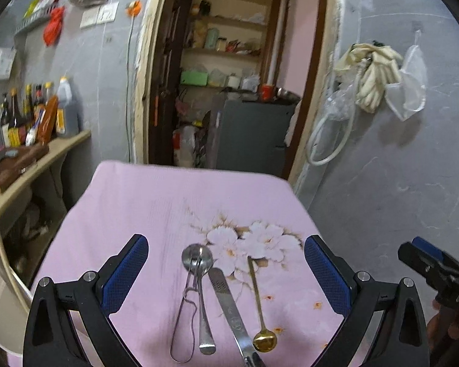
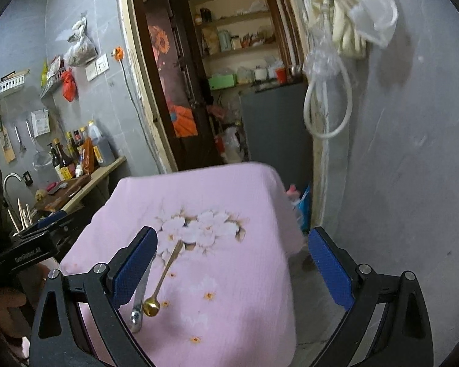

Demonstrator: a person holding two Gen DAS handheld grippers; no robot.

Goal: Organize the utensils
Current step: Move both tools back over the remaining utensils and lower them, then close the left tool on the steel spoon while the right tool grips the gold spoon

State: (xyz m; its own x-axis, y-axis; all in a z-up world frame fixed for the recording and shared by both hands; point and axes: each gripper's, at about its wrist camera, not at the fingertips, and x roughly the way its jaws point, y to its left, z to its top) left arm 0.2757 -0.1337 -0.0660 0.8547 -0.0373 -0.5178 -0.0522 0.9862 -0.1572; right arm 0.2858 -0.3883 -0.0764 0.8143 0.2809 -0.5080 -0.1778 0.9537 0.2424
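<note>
Right now your pink floral tablecloth (image 1: 137, 202) carries four utensils side by side near its front edge: a steel knife (image 1: 229, 309), a steel spoon (image 1: 202, 290) with a wire tool (image 1: 185, 312) lying across its bowl, and a small gold spoon (image 1: 260, 321). Your left gripper (image 1: 226, 263) hangs wide open above them, holding nothing. Your right gripper (image 2: 232, 263) is equally spread and empty, with the knife and gold spoon just beside its left finger (image 2: 134, 269).
</note>
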